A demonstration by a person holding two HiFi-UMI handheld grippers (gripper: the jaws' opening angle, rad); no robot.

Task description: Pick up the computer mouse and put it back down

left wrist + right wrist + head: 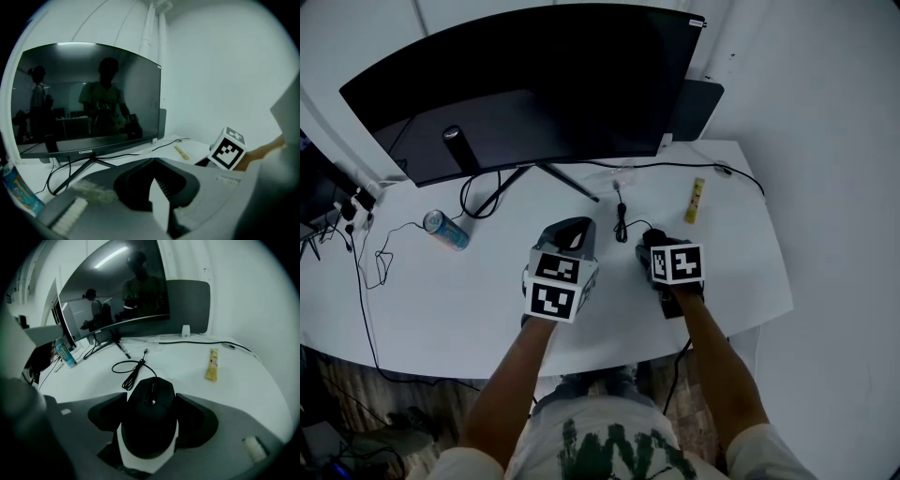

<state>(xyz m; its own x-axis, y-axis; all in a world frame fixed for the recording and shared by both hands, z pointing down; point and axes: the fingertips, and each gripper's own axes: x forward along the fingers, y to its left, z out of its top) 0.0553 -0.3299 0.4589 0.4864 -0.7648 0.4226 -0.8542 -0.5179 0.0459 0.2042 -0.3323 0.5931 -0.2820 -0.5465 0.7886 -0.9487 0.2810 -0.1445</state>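
Observation:
A black computer mouse (150, 413) lies on the white desk (441, 300), its cable (129, 373) coiled just beyond it. My right gripper (151, 399) points steeply down and is shut on the mouse, one jaw against each side. In the head view the mouse (652, 246) is mostly hidden under the right gripper (661, 258). My left gripper (572, 230) hovers over the desk just left of it, with its jaws shut and nothing between them. Its tips (152, 161) point toward the monitor.
A wide curved monitor (534, 84) on a thin-legged stand fills the back of the desk. A drink can (445, 230) lies at the left and a yellow packet (696, 200) at the right. Cables run along the back, and the desk's front edge is close to the person.

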